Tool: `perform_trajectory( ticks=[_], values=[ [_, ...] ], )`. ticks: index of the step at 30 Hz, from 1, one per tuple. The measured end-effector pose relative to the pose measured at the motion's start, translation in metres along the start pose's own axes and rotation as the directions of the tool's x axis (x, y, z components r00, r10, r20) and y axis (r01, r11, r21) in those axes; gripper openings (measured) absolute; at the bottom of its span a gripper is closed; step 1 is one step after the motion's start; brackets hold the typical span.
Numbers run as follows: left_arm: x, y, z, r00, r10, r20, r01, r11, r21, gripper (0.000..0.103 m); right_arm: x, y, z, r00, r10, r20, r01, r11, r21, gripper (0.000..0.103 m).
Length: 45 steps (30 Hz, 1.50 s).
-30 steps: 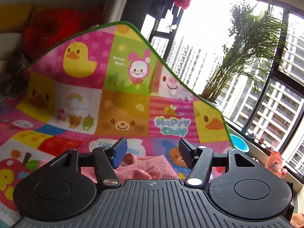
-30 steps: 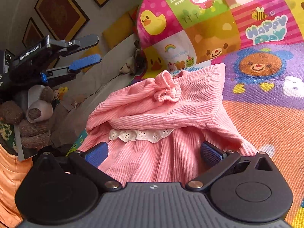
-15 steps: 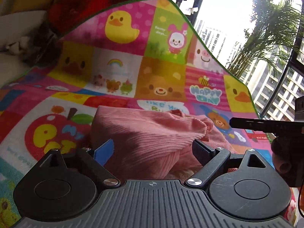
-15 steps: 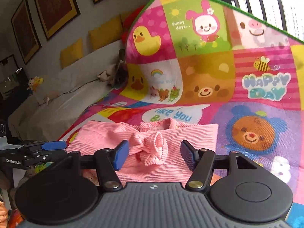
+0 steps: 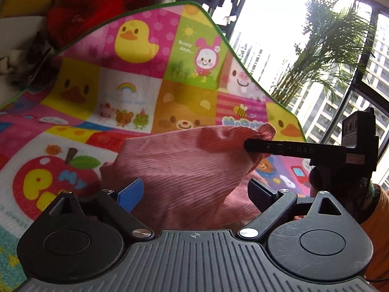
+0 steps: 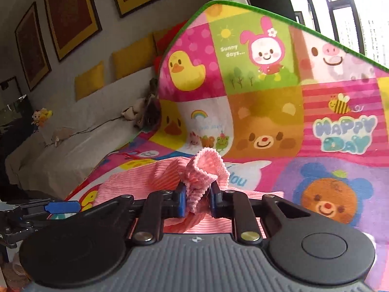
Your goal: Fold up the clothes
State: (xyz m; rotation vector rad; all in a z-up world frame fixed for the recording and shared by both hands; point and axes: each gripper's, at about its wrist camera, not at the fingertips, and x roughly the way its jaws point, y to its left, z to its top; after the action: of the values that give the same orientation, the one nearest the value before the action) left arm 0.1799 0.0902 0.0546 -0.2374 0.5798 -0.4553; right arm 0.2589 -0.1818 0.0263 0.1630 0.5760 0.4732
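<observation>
Right gripper is clamped on a bunched-up bit of the pink top, pinching a ruffled knot of ribbed fabric btw its blue-padded fingers. From the left wrist cam you can see the same thing side-on: the right gripper reaches in from the right w/ the fabric lifted into a peak at its tip, rest of the pink top draping down from there toward the mat.

Left gripper is spread wide, not holding anything. The draped cloth sits btw its two fingers, blue pad on the left just beside the fabric, can't tell if it's actually touching. In the right cam the left gripper shows low at the left edge, near the top's edge.

The top lies on a colourful kids' play mat w/ ducks, a bear, a bunny etc. The mat's far end curls up vs a sofa w/ yellow cushions. Palm plant by the window on the right, framed pics on the wall.
</observation>
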Motion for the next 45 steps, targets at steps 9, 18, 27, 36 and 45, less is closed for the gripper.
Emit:
perform_trajectory(
  ticks=[9,18,27,36,45],
  values=[
    [0.042,0.001,-0.020,0.983,0.085,-0.160,-0.081,0.996,0.030,0.096,0.007,-0.039,-0.033,0.981,-0.162,-0.109,0.160,0.987,-0.025,0.049],
    [0.018,-0.009,-0.009,0.993,0.084,-0.077,-0.082,0.996,0.032,0.097,-0.037,-0.017,-0.026,0.992,-0.130,-0.005,0.127,0.980,-0.152,0.056],
    [0.037,-0.035,-0.043,0.979,0.165,-0.122,-0.136,0.968,0.211,0.097,-0.013,0.018,-0.075,0.980,-0.055,-0.193,0.004,0.967,-0.255,0.051],
    [0.025,-0.006,-0.056,0.961,0.242,-0.131,-0.219,0.962,0.165,0.097,-0.048,0.021,-0.073,0.983,-0.130,-0.129,0.073,0.924,-0.376,0.052],
    [-0.003,0.006,-0.060,0.980,0.167,-0.112,-0.164,0.986,0.041,0.098,-0.136,-0.059,-0.109,0.952,-0.247,-0.178,0.238,0.969,-0.071,0.052]
  ],
)
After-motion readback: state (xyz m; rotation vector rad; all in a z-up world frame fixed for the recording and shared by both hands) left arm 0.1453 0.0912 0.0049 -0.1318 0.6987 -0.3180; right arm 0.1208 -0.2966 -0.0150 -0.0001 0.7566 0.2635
